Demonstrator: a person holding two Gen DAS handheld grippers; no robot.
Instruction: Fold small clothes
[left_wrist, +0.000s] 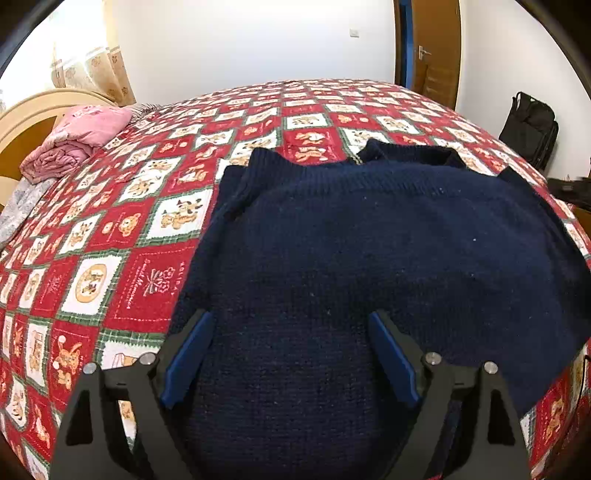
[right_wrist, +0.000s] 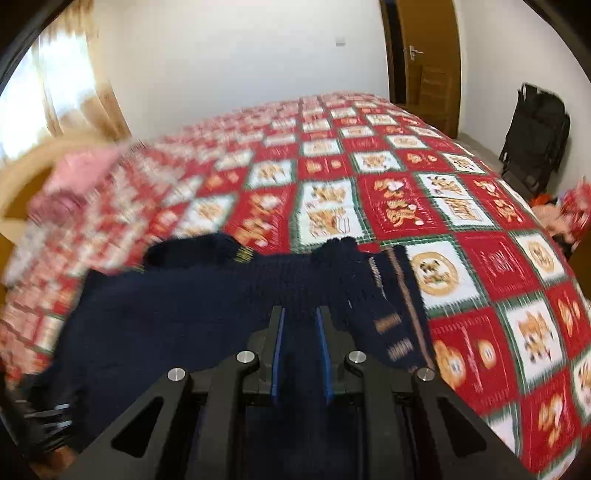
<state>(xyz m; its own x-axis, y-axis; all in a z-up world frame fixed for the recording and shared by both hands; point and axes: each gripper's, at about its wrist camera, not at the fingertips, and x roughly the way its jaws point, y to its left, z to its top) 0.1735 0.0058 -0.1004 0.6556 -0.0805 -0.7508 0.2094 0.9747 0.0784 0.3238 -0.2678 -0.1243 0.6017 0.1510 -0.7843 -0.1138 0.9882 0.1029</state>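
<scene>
Two grippers angled down over navy sweater (left_wrist: 369, 236): left gripper (left_wrist: 291, 321) jaws wide, empty; right gripper (right_wrist: 300, 314) pinching knit fold.

Navy knit sweater (left_wrist: 369, 240), showing tan striped trim in the right wrist view, is lying on a bedspread (left_wrist: 129, 240) chequered in red and white squares with green borders and tan bears. A pink quilt (left_wrist: 77, 140) is sitting beside a beige headboard (left_wrist: 26, 114); blue pads (left_wrist: 188, 354) are lining black gripper fingers.
</scene>
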